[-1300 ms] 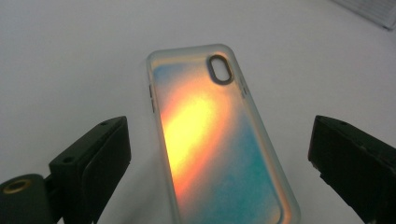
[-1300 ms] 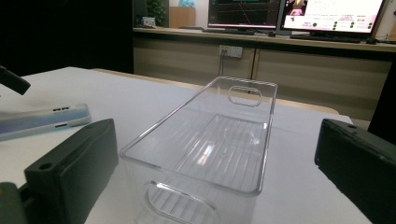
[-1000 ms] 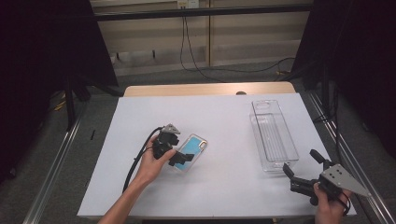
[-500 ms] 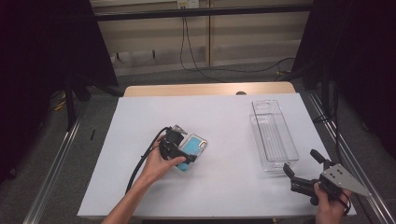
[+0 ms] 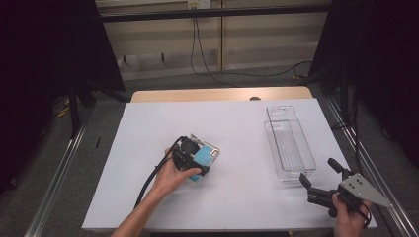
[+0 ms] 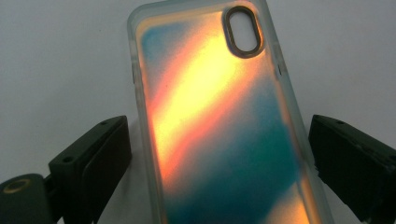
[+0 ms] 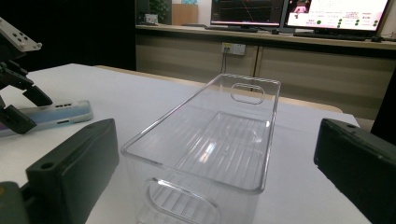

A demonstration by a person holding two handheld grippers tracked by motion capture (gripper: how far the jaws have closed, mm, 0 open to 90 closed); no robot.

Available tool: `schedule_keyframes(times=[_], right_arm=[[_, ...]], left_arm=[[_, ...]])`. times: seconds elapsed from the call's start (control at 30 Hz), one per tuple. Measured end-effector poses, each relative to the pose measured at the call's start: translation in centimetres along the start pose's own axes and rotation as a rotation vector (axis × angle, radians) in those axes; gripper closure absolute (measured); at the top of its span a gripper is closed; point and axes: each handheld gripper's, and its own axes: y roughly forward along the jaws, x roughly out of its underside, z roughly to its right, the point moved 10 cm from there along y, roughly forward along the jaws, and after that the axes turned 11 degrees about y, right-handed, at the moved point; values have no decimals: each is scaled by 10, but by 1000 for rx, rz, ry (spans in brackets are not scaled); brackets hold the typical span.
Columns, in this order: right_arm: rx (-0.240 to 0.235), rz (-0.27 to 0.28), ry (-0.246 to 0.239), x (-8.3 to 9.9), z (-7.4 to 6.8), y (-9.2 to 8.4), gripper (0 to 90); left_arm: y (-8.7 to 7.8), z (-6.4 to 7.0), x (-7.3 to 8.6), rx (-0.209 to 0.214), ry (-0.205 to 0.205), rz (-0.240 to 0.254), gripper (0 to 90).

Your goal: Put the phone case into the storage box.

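I have my left gripper [image 5: 190, 160] lowered over the iridescent blue-and-orange phone case with a clear rim [image 6: 219, 121], which lies flat on the white table top [image 5: 237, 133], left of centre. In the left gripper view the jaws stand spread, one on each long side of the case and both apart from its edges, so nothing is pinched yet. The long axis of the case runs straight away from the gripper, with the oval camera cut-out [image 6: 243, 31] at the far end; as I judge it, closing the jaws would catch the case across its width, near the end without the cut-out.

My right gripper [image 5: 321, 183] hovers at the near right corner of the table, jaws wide apart and empty, facing the near short end of the clear rectangular plastic bin [image 5: 289, 143]. The bin's long axis also points away from that gripper. The left hand is plainly the nearer one to the case; the bin stands well apart to the right.

I can read no brand, label or writing on the case or the bin.
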Motion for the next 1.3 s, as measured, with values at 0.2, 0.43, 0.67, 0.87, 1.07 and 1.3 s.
schedule_keyframes(times=[0.2, 0.43, 0.67, 0.87, 1.07, 1.3], right_arm=[[1, 4, 1, -1, 0, 0, 0], [-2, 1, 0, 0, -1, 0, 0], [-3, 0, -2, 0, -1, 0, 0], [-3, 1, -3, 0, -1, 0, 0], [-2, 1, -1, 0, -1, 0, 0], [-2, 0, -1, 0, -1, 0, 0]], left_arm=[[0, 0, 1, -6, -4, 15, 64], [0, 1, 1, -15, -20, 11, 71], [-3, 3, 1, -9, -27, -1, 139], [-4, 2, 0, -4, -31, -2, 155], [-5, 2, 1, -6, -28, 1, 164], [-6, 2, 1, 2, -23, 6, 166]])
